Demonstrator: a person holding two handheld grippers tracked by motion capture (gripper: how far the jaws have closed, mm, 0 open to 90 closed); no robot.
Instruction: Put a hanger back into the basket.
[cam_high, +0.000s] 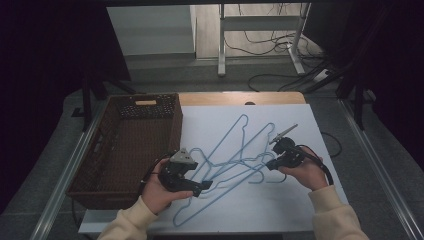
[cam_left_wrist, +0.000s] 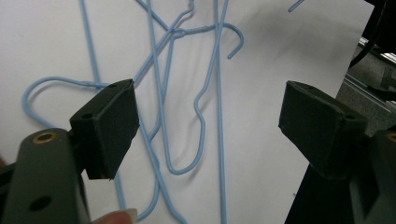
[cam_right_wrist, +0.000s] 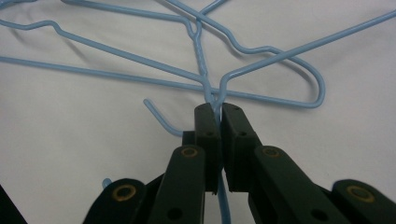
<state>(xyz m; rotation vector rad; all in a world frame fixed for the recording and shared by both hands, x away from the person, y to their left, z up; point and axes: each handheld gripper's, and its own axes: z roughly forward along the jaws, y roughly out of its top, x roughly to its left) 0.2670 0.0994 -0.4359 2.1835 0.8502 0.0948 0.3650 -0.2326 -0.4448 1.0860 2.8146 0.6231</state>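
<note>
With the right gripper (cam_right_wrist: 215, 112) clenched on the wire of one of the tangled blue hangers (cam_high: 235, 150) lying mid-counter (cam_high: 300, 200), right of the basket (cam_high: 125, 145), and the left gripper (cam_left_wrist: 205, 121) released above them, lift slowly so the hooks unsnag.

Dim, dark-edged room; close views perhaps slightly soft.

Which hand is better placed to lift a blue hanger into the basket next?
Probably the right. The right gripper is already shut on a wire hanger, while the left gripper hangs open above the pile, though nearer the basket.
</note>
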